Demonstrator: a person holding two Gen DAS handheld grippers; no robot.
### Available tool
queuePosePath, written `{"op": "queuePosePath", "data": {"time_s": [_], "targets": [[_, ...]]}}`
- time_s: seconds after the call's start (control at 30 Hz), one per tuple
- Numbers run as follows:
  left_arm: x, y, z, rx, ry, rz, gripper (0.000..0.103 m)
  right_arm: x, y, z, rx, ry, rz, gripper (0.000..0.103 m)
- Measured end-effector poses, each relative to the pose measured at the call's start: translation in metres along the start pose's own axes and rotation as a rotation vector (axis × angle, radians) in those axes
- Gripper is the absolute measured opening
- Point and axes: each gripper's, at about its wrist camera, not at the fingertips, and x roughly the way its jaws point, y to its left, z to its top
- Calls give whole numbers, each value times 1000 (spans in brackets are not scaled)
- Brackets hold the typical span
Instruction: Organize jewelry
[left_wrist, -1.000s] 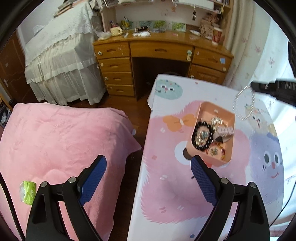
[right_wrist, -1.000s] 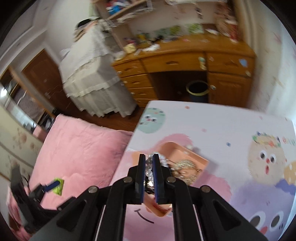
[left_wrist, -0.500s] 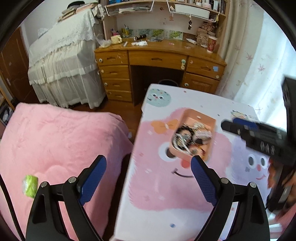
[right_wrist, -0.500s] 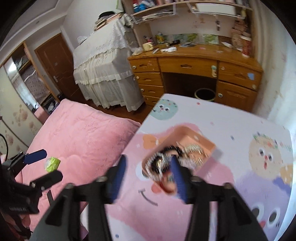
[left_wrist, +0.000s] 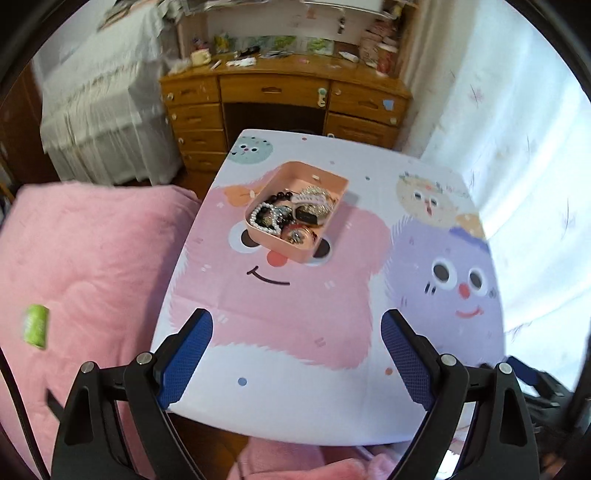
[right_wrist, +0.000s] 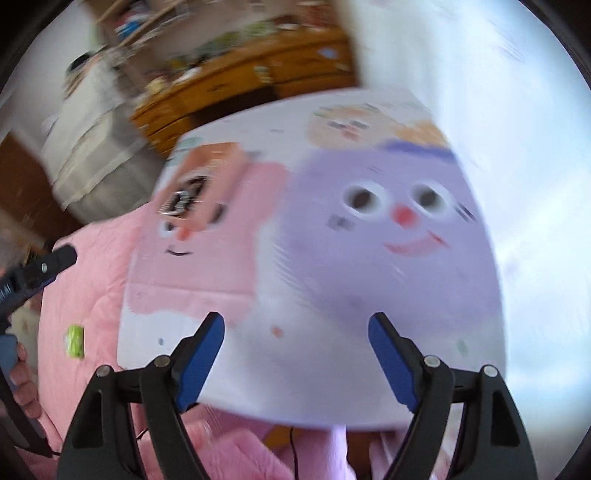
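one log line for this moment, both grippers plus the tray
left gripper: open, empty | right gripper: open, empty | peach rectangular plastic tray: on cartoon-print table, holds jewelry, white pearl strand inside

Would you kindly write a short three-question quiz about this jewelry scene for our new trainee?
1. True or false: the left claw is shut on a necklace.
2. Where does the white pearl strand lie?
A. on the pink blanket
B. inside the pink tray
C. on the wooden desk
3. Fill in: the right claw is open and holds ____.

Key: 1 false, it is open and empty; 2 B; 3 nothing.
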Motion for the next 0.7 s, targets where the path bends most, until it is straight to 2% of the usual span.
{"op": "queuePosePath", "data": {"time_s": [0.07, 0.17, 0.3, 0.4, 0.43, 0.5, 0.57, 0.7], "targets": [[-4, -21, -8, 43, 10, -8, 91, -15, -21, -6, 67, -11, 4, 81], [-13, -42, -14, 60, 15, -31, 92, -42, -31, -7, 86, -52, 2, 82], [-24, -68, -19, 123, -3, -49, 98, -68, -26, 1, 120, -78, 60, 89], [-32, -83, -23, 161, -43, -64, 100, -72, -7, 0, 69, -94, 48, 91], [-32, -87, -24, 170, -50, -56, 102, -70, -1, -3, 42, -100, 31, 91], [-34, -96, -28, 194, -69, 12, 102, -67, 4, -7, 34, -112, 7, 91], [-34, -100, -29, 212, -74, 24, 102, -65, 9, -9, 3, -114, 11, 91], [-35, -90, -22, 167, -84, 43, 102, -69, 15, -5, -34, -153, 3, 97]]}}
